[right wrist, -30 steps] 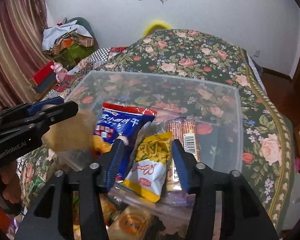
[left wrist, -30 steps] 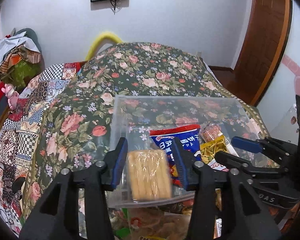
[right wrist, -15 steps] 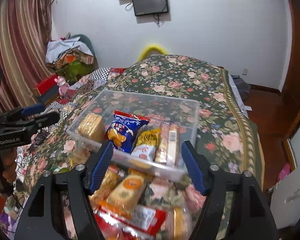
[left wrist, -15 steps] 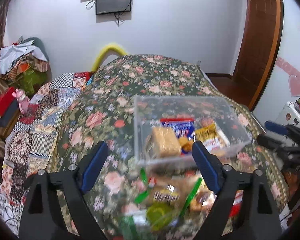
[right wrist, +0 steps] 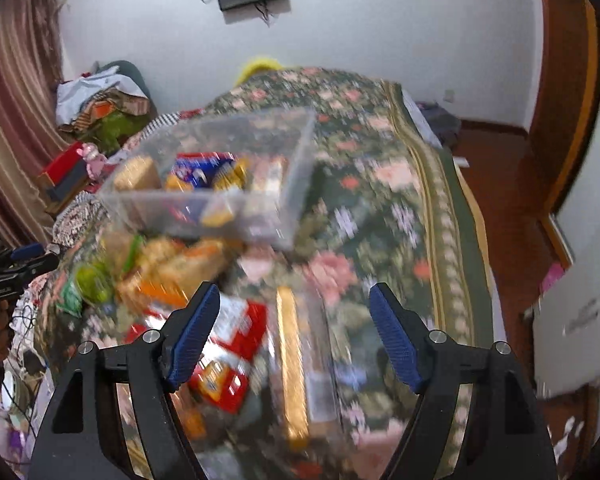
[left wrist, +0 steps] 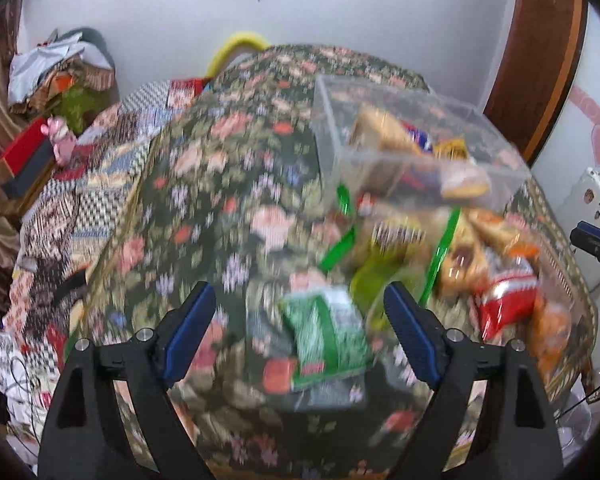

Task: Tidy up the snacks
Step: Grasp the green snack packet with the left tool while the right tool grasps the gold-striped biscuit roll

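A clear plastic bin point(left wrist: 328, 120) point(right wrist: 296, 184) stands on the floral cloth and holds several snack packets. Loose snacks lie in front of it: a green packet point(left wrist: 324, 332), a red packet point(left wrist: 504, 296) point(right wrist: 236, 340) and a long golden bar point(right wrist: 290, 364). My left gripper point(left wrist: 300, 336) is open and empty, above the green packet. My right gripper point(right wrist: 294, 332) is open and empty, above the golden bar and the red packet. Both views are motion-blurred. The right gripper's tip shows at the right edge of the left wrist view point(left wrist: 596, 244); the left gripper shows at the left edge of the right wrist view point(right wrist: 16, 268).
The floral cloth point(left wrist: 220, 184) point(right wrist: 384, 208) covers a raised surface that drops off at the sides. A patchwork cloth point(left wrist: 88, 184) and piled clothes point(left wrist: 60, 76) lie to the left. A wooden door point(left wrist: 540, 52) and white furniture point(right wrist: 580, 280) stand to the right.
Both grippers let go of their snacks into the bin, opened wide and pulled back and up. They now hang over the loose snacks in front of the bin.
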`<control>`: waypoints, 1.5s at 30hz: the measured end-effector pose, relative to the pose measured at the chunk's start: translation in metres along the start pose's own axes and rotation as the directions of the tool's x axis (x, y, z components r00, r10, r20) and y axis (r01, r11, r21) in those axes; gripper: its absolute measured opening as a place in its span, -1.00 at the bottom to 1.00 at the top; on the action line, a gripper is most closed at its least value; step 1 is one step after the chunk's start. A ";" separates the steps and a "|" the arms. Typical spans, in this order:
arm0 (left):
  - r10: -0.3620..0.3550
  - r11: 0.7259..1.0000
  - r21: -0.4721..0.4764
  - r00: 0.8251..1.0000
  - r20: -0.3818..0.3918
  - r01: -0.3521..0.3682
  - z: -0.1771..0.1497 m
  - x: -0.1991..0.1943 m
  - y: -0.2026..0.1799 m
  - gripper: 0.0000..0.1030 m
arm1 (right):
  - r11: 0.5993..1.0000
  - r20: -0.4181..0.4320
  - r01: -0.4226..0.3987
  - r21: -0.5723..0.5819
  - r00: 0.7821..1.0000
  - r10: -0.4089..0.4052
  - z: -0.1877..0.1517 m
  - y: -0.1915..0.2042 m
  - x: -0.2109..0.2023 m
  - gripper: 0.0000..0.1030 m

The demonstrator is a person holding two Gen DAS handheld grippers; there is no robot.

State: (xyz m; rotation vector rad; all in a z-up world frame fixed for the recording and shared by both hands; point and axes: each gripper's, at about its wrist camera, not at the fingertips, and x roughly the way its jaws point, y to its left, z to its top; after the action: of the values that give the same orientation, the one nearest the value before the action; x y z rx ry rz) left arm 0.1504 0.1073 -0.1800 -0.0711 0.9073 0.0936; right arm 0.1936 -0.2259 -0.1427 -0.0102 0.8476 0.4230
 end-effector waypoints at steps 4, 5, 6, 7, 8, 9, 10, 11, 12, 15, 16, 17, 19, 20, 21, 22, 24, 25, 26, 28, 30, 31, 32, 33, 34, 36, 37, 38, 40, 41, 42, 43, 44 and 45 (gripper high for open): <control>-0.010 1.000 -0.027 0.999 -0.039 0.009 -0.024 0.007 0.004 0.68 | 0.999 -0.044 0.029 0.023 0.999 -0.028 -0.017 -0.009 0.005 0.44; -0.019 0.999 -0.034 0.999 -0.050 0.017 -0.029 0.009 0.005 0.68 | 0.999 -0.050 0.028 0.028 0.998 -0.027 -0.022 -0.011 0.006 0.44; -0.021 0.999 -0.037 0.998 -0.059 0.019 -0.033 0.012 0.005 0.68 | 0.999 -0.057 0.024 0.033 0.998 -0.023 -0.025 -0.011 0.008 0.44; -0.021 0.999 -0.039 0.998 -0.066 0.019 -0.035 0.014 0.005 0.68 | 0.999 -0.068 0.020 0.040 0.998 -0.017 -0.028 -0.012 0.010 0.44; -0.025 0.999 -0.040 0.997 -0.076 0.022 -0.038 0.018 0.004 0.68 | 0.999 -0.079 0.017 0.044 0.997 -0.014 -0.031 -0.013 0.013 0.44; -0.028 0.999 -0.040 0.996 -0.081 0.025 -0.039 0.020 0.003 0.68 | 0.999 -0.092 0.015 0.046 0.996 -0.010 -0.033 -0.013 0.017 0.44; -0.028 0.999 -0.039 0.996 -0.084 0.025 -0.039 0.023 0.002 0.68 | 0.999 -0.101 0.012 0.044 0.995 -0.008 -0.035 -0.012 0.020 0.44; -0.027 0.999 -0.040 0.996 -0.084 0.024 -0.039 0.025 0.001 0.68 | 0.999 -0.107 0.012 0.040 0.994 -0.008 -0.036 -0.011 0.022 0.44; -0.027 0.999 -0.045 0.996 -0.083 0.023 -0.039 0.027 0.001 0.68 | 0.999 -0.112 0.011 0.038 0.994 -0.006 -0.037 -0.011 0.024 0.44; -0.022 0.998 -0.064 0.997 -0.071 0.017 -0.037 0.033 0.000 0.67 | 0.999 -0.134 -0.011 0.046 0.991 0.017 -0.042 -0.011 0.031 0.44; -0.014 0.998 -0.064 0.998 -0.068 0.009 -0.037 0.035 -0.001 0.66 | 0.999 -0.136 -0.011 0.048 0.991 0.017 -0.043 -0.011 0.032 0.43; -0.006 0.998 -0.061 0.998 -0.065 0.002 -0.037 0.036 -0.002 0.66 | 0.999 -0.135 -0.006 0.043 0.991 0.012 -0.044 -0.010 0.032 0.38; 0.014 0.999 -0.050 0.998 -0.055 -0.017 -0.036 0.038 -0.003 0.64 | 1.000 -0.129 -0.002 0.029 0.992 0.006 -0.045 -0.008 0.030 0.26; 0.019 0.999 -0.047 0.998 -0.053 -0.021 -0.035 0.039 -0.003 0.64 | 0.999 -0.129 -0.008 0.030 0.992 0.012 -0.045 -0.007 0.029 0.15; 0.024 0.999 -0.048 0.999 -0.047 -0.026 -0.034 0.039 -0.002 0.64 | 0.999 -0.127 -0.010 0.033 0.992 0.015 -0.044 -0.008 0.028 0.04; 0.024 0.998 -0.049 0.999 -0.042 -0.026 -0.033 0.038 -0.001 0.64 | 0.999 -0.126 -0.015 0.037 0.992 0.020 -0.044 -0.009 0.028 -0.02; 0.015 0.999 -0.052 0.999 -0.032 -0.016 -0.031 0.038 0.000 0.64 | 0.999 -0.126 -0.020 0.045 0.992 0.026 -0.043 -0.011 0.028 -0.19; 0.007 0.998 -0.056 1.000 -0.027 -0.008 -0.029 0.038 0.002 0.64 | 0.998 -0.124 -0.025 0.049 0.992 0.031 -0.044 -0.011 0.028 -0.19; 0.001 0.998 -0.059 1.000 -0.022 -0.002 -0.028 0.038 0.002 0.64 | 0.999 -0.122 -0.023 0.048 0.992 0.028 -0.045 -0.011 0.028 -0.22; -0.011 0.998 -0.066 1.000 -0.003 0.010 -0.026 0.035 0.004 0.56 | 0.999 -0.116 -0.016 0.035 0.993 0.020 -0.045 -0.007 0.028 -0.24; -0.036 0.997 -0.069 0.999 0.010 0.036 -0.023 0.032 0.005 0.22 | 0.999 -0.112 -0.015 0.034 0.994 0.019 -0.045 -0.006 0.028 -0.25; -0.044 0.997 -0.068 0.999 0.007 0.045 -0.022 0.032 0.005 0.13 | 0.999 -0.109 -0.018 0.039 0.994 0.022 -0.044 -0.007 0.029 -0.25; -0.048 0.997 -0.063 0.999 0.001 0.048 -0.022 0.034 0.005 -0.09 | 0.999 -0.107 -0.020 0.044 0.994 0.025 -0.044 -0.007 0.029 -0.26; -0.050 0.997 -0.060 0.999 -0.010 0.049 -0.022 0.037 0.005 -0.16 | 0.999 -0.106 -0.022 0.048 0.994 0.027 -0.044 -0.007 0.029 -0.26; -0.055 0.997 -0.063 0.998 -0.012 0.054 -0.022 0.039 0.007 -0.19 | 0.998 -0.103 -0.026 0.053 0.994 0.031 -0.044 -0.007 0.028 -0.26; -0.071 0.995 -0.077 0.997 -0.008 0.070 -0.022 0.039 0.009 -0.31 | 0.998 -0.099 -0.034 0.060 0.994 0.040 -0.044 -0.007 0.027 -0.28; -0.071 0.994 -0.083 0.997 -0.006 0.071 -0.021 0.039 0.010 -0.34 | 0.997 -0.097 -0.039 0.063 0.994 0.045 -0.045 -0.006 0.026 -0.28; -0.072 0.994 -0.085 0.997 -0.001 0.072 -0.021 0.037 0.010 -0.40 | 0.997 -0.091 -0.042 0.065 0.995 0.048 -0.046 -0.006 0.024 -0.32; -0.058 0.995 -0.079 0.998 0.017 0.060 -0.021 0.031 0.009 -0.46 | 0.996 -0.080 -0.047 0.069 0.995 0.053 -0.045 -0.006 0.021 -0.34; -0.050 0.996 -0.073 0.998 0.024 0.052 -0.021 0.028 0.008 -0.46 | 0.997 -0.075 -0.044 0.068 0.996 0.049 -0.045 -0.005 0.019 -0.35; -0.038 0.997 -0.066 0.999 0.031 0.040 -0.021 0.024 0.007 -0.47 | 0.997 -0.073 -0.042 0.063 0.996 0.046 -0.045 -0.004 0.018 -0.35; -0.025 0.998 -0.059 0.999 0.038 0.027 -0.020 0.019 0.006 -0.49 | 0.998 -0.068 -0.037 0.059 0.997 0.041 -0.045 -0.004 0.018 -0.35; -0.020 0.998 -0.054 0.999 0.046 0.022 -0.020 0.015 0.005 -0.54 | 0.998 -0.066 -0.035 0.058 0.997 0.039 -0.045 -0.003 0.018 -0.35; -0.018 0.998 -0.051 0.998 0.053 0.021 -0.019 0.011 0.005 -0.55 | 0.998 -0.064 -0.036 0.060 0.997 0.040 -0.045 -0.003 0.017 -0.35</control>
State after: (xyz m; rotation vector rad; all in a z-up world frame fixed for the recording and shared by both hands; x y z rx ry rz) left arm 0.1418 0.1107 -0.2009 -0.1252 0.8521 0.1006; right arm 0.1726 -0.2306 -0.1859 0.0471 0.9256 0.4348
